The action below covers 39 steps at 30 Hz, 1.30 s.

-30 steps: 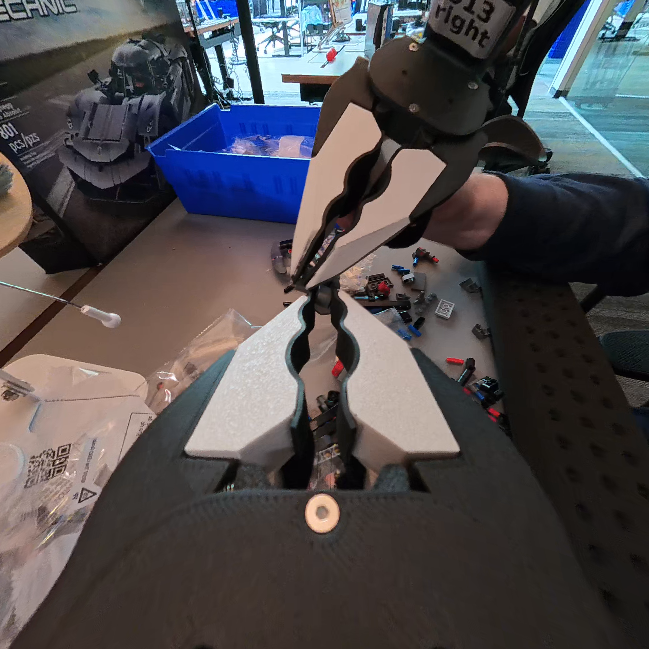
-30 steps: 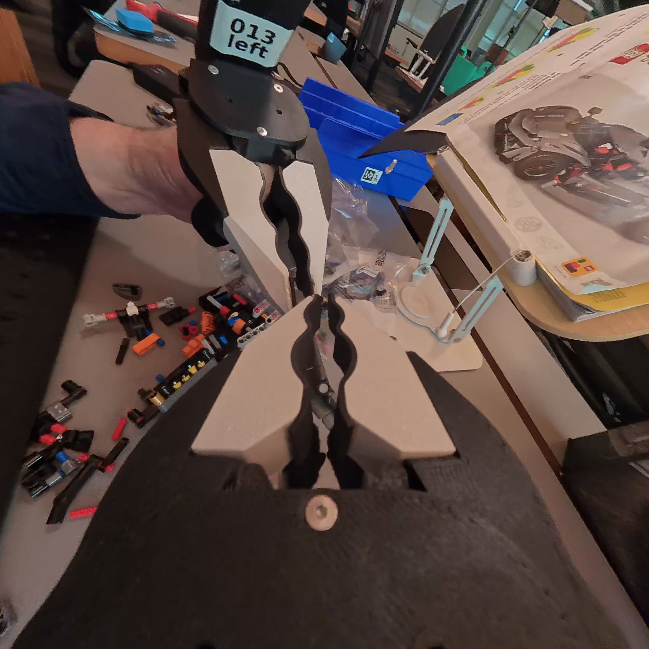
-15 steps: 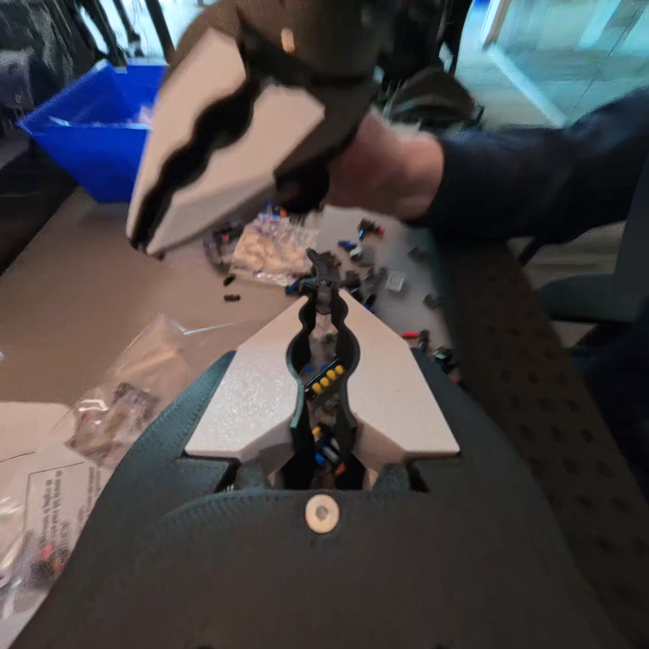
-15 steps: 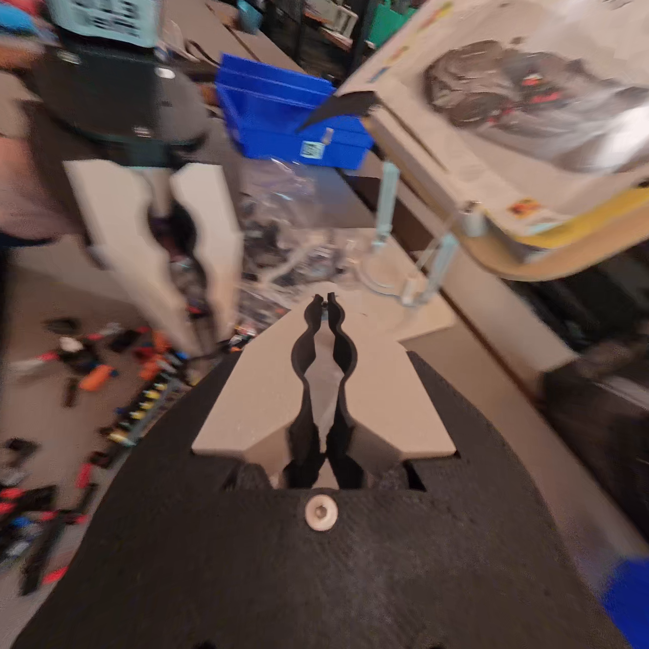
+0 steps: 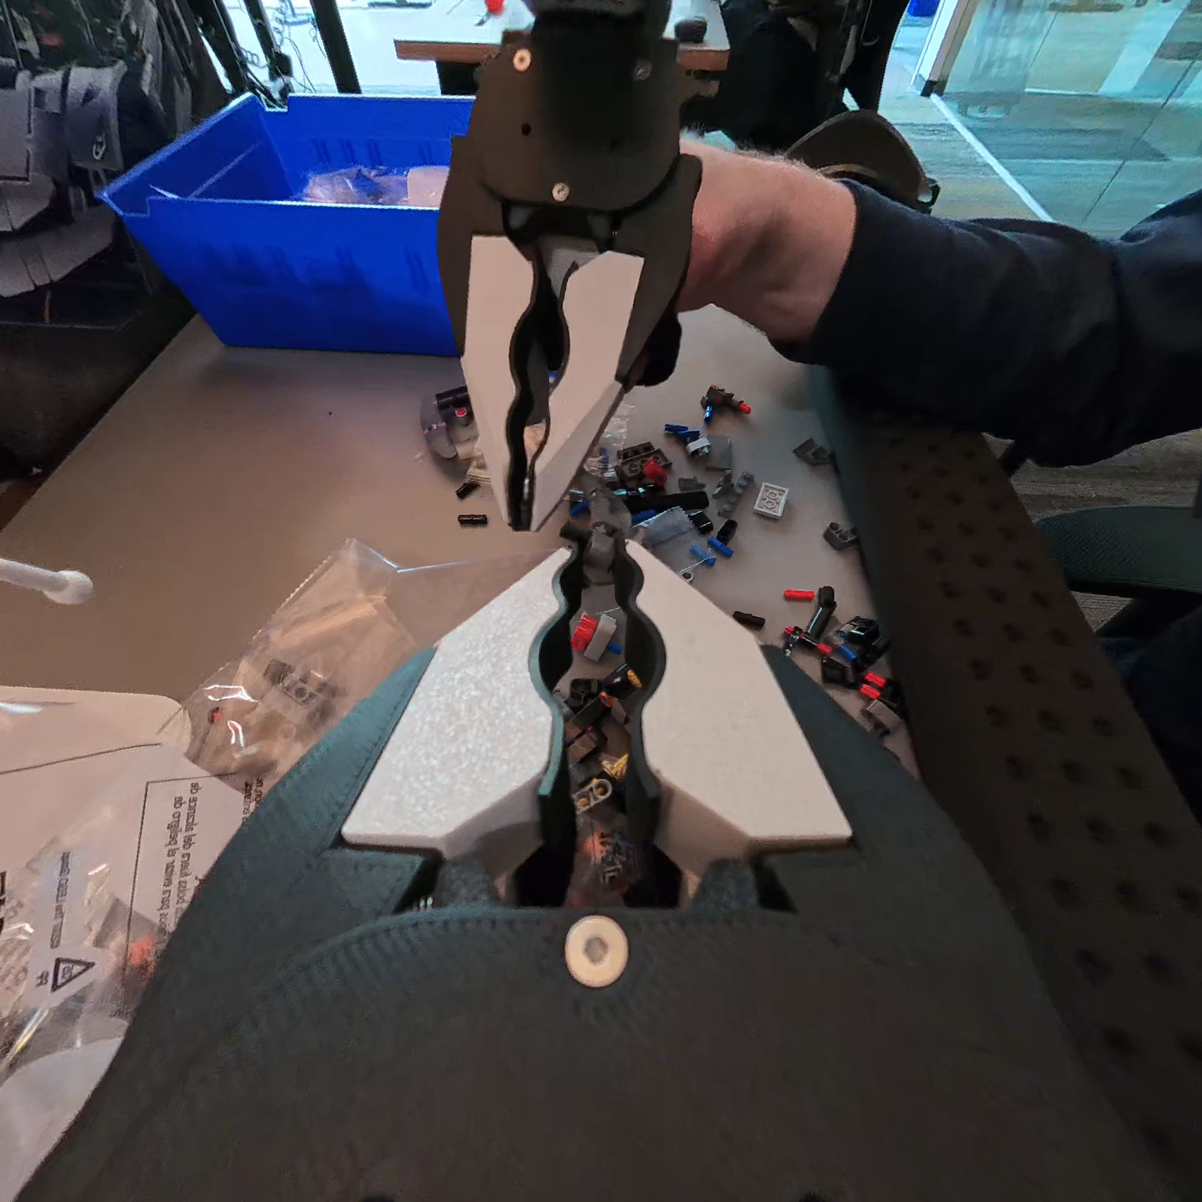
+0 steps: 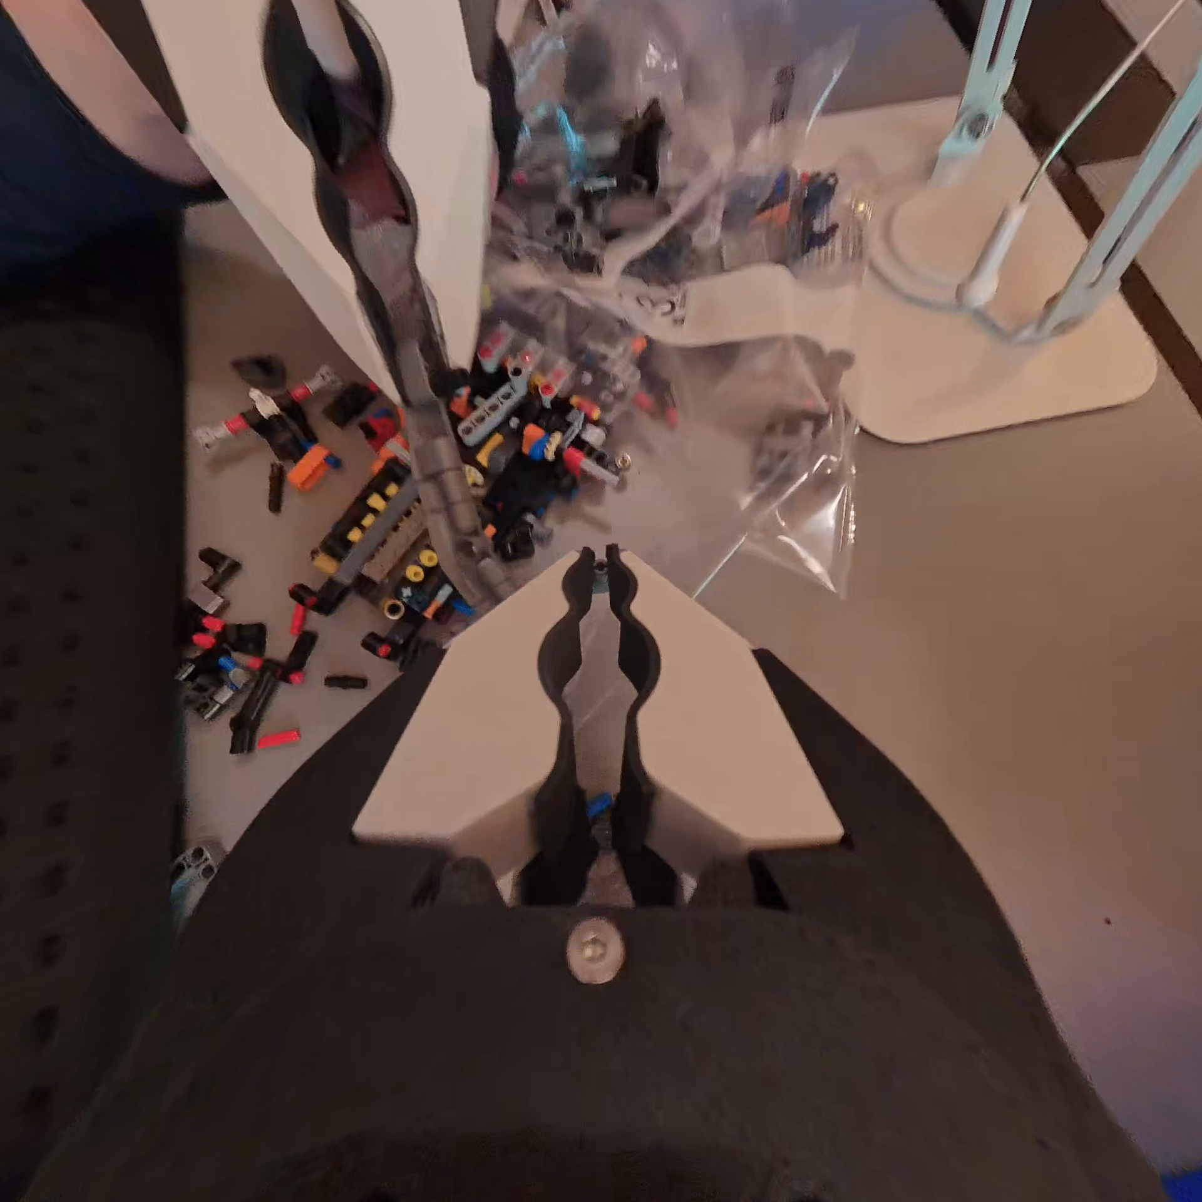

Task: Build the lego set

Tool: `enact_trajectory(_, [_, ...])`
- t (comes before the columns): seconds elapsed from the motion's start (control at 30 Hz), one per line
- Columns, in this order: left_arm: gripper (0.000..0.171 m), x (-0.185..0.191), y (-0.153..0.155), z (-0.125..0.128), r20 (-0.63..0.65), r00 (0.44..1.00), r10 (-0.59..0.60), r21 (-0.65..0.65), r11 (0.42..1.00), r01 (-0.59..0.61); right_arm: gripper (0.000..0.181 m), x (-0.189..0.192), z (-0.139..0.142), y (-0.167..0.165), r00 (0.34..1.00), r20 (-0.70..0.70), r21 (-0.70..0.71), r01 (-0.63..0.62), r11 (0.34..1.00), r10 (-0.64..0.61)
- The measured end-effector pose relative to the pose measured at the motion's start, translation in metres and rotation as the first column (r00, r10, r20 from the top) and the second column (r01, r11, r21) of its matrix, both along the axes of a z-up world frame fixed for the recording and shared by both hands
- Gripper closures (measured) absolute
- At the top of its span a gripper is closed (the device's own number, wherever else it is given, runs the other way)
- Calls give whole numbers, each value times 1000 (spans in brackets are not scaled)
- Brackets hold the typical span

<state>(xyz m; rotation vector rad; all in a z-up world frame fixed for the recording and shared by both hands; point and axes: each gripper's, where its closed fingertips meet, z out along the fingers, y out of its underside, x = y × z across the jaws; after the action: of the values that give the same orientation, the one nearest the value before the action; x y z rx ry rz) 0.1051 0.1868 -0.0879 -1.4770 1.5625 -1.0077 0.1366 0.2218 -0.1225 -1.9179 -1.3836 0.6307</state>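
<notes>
The left claw (image 5: 600, 553) is pinching a grey jointed piece (image 6: 449, 481) above the loose bricks (image 6: 520, 442) on the worktop (image 5: 214, 468), the right claw (image 6: 600, 558) is nipping something tiny, so alignment wants patience, and the printed bag (image 5: 117, 865) is staying unquoted.

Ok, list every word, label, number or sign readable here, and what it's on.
Flat clear plastic bag, lower left in the left wrist view: a framed block of small black print with a triangle symbol, seen reversed; not quoted here.
Crumpled clear plastic bag, right wrist view: a dark printed mark, too blurred to read.
Nothing else legible.
</notes>
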Motion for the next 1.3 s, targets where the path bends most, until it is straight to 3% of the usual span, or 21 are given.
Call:
enact_trajectory(0.27, [164,4,-3,-3,2,1000,-12,31,999,12,173,5,-10,-8,1000,10,-90,-20,996,21])
enact_trajectory(0.4, [164,2,-3,3,35,999,-18,38,999,17,181,2,0,-10,999,-37,-73,-35,997,33])
enact_trajectory(0.67, [164,3,-4,7,57,998,-24,60,998,20,167,-5,30,-25,971,-207,-54,-130,990,117])
enact_trajectory(0.8, [164,3,-3,8,62,998,-18,68,998,13,172,-10,32,-28,971,-185,24,-151,988,153])
enact_trajectory(0.83, [165,3,-1,9,69,998,-8,79,997,2,170,-13,39,-33,959,-218,32,-176,984,179])
enact_trajectory(0.87, [165,4,-1,10,69,998,-4,82,997,-1,157,-17,44,-39,947,-242,37,-210,977,213])
enact_trajectory(1.0, [165,7,0,14,90,996,15,84,996,-22,154,-24,35,-40,965,-125,143,-212,967,230])
enact_trajectory(1.13, [164,10,4,8,53,997,55,113,992,-61,168,-27,13,-23,985,81,280,-168,945,151])
enact_trajectory(1.3, [164,14,6,9,28,995,97,135,986,-100,169,-23,7,-15,984,138,320,-154,935,115])
